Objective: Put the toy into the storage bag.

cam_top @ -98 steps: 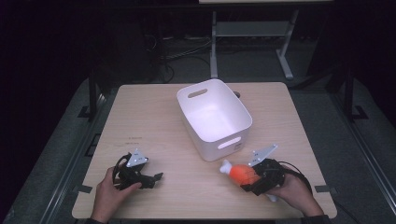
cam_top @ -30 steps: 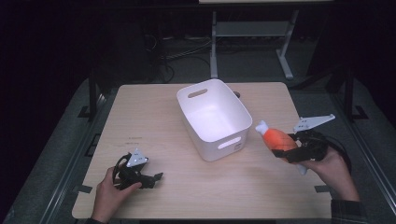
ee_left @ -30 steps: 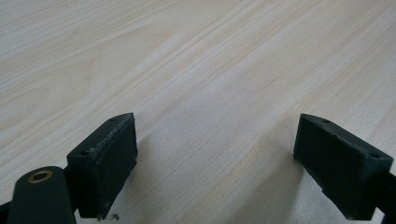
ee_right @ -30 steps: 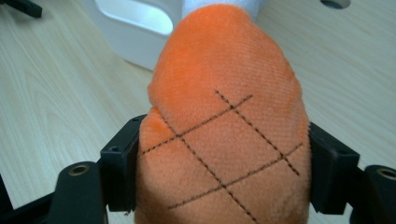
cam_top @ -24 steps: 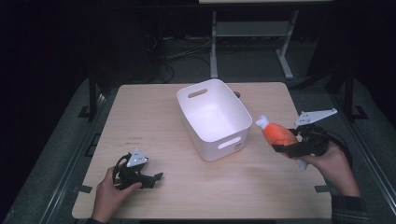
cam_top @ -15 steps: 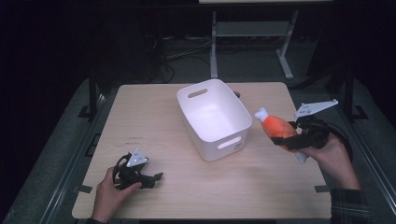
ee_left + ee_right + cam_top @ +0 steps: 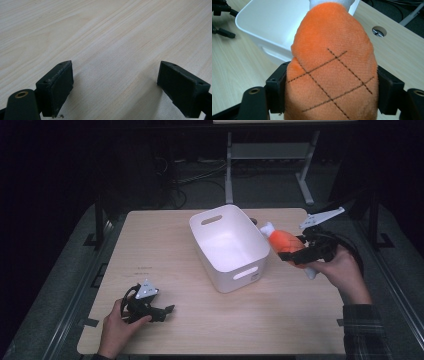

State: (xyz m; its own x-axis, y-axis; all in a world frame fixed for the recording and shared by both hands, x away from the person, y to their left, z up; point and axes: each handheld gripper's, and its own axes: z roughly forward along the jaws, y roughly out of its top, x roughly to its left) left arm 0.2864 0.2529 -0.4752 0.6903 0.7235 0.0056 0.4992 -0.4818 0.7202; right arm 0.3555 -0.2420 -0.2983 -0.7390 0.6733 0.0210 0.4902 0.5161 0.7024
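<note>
Orange plush toy (image 7: 285, 242) is clamped between the right gripper (image 7: 295, 255) jaws, held aloft beside the white bin (image 7: 227, 245) near the tabletop's right edge. Pickup is done; dropping it in remains. Left gripper (image 7: 162, 312) is rested wide open, empty, near the front-left corner.

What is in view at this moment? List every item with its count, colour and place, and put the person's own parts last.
Plush toy: one, orange with dark stitched crosshatch and a white tip, held above the table beside the bin's right wall.
Bin: one, white, with handle slots, at the table's middle.
Table: one, light wood, under everything.
Cable hole: one, round, in the tabletop beyond the toy.
Left gripper: one, black, jaws apart with nothing between them, low over the table's near left.
Right gripper: one, black, clamped on the plush toy, right of the bin.
Hands: two, one on each gripper, the right with a plaid sleeve.
</note>
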